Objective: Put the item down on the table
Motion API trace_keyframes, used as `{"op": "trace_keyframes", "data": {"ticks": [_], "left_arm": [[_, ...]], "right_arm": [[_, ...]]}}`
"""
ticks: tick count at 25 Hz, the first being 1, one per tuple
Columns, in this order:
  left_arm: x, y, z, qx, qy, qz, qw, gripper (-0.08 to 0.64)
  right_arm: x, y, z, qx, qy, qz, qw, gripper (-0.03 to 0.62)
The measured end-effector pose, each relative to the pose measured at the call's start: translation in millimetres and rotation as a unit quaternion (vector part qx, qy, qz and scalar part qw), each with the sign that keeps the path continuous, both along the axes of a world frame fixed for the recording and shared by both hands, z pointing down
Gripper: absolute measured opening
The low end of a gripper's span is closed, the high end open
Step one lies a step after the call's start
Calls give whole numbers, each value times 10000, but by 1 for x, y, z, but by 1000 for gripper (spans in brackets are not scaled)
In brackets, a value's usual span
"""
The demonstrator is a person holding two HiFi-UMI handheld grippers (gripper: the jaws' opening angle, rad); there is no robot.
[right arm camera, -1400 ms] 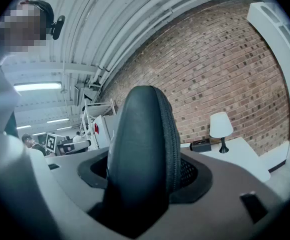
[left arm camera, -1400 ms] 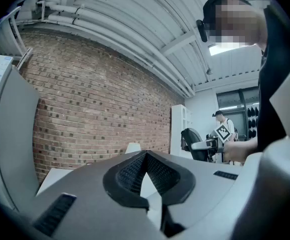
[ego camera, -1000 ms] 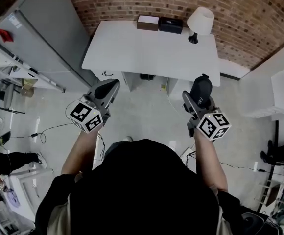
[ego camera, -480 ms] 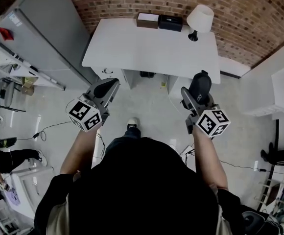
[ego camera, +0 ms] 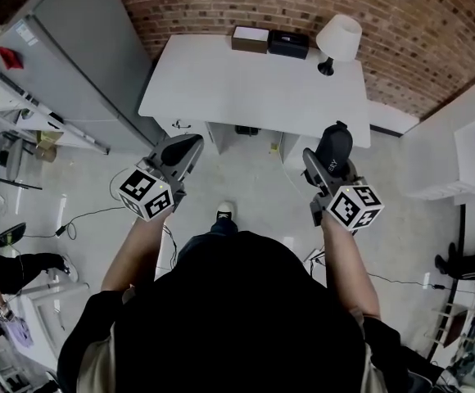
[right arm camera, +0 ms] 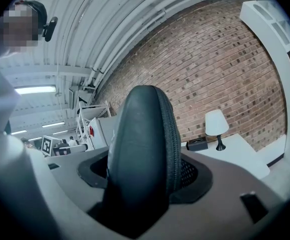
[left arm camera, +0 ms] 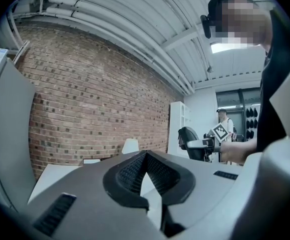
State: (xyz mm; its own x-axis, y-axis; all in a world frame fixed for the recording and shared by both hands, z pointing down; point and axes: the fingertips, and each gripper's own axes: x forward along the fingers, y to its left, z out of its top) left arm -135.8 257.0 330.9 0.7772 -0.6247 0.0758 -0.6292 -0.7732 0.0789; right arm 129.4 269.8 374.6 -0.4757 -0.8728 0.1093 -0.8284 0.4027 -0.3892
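Observation:
A dark zippered case [ego camera: 337, 143] stands upright between the jaws of my right gripper [ego camera: 332, 155], which is shut on it; in the right gripper view the case [right arm camera: 143, 154] fills the middle. My left gripper [ego camera: 187, 147] is held level with it, shut, with nothing between its pads [left arm camera: 135, 176]. Both are over the floor, short of the white table [ego camera: 254, 84]. The table also appears ahead in the right gripper view, as a white top [right arm camera: 237, 151].
On the table's far edge sit a brown box [ego camera: 250, 38], a black box [ego camera: 288, 43] and a white lamp [ego camera: 338, 39]. A tall grey cabinet [ego camera: 65, 72] stands to the left. Cables lie on the floor [ego camera: 82, 219]. A brick wall [ego camera: 418, 23] is behind the table.
The person has stepped a little toward the table, and a shoe now shows below the grippers. Both grippers keep their hold and spacing.

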Motion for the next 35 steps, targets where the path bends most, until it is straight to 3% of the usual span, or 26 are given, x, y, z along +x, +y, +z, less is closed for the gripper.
{"op": "trace_keyframes", "data": {"ticks": [19,29,35], "left_arm": [[-5,-96,16,-256,-75,251,9993,17],[-13,-147,15,-203,-136,446,9987,17],[-21,-176,14,-206,6,604,9980,17]], "right_arm": [[-3,-77,13,-177,121,381,9990,314],[-12,-116,13,-160,189,549,9982,314],[-18,-136,11,-188,322,626,9973,314]]}}
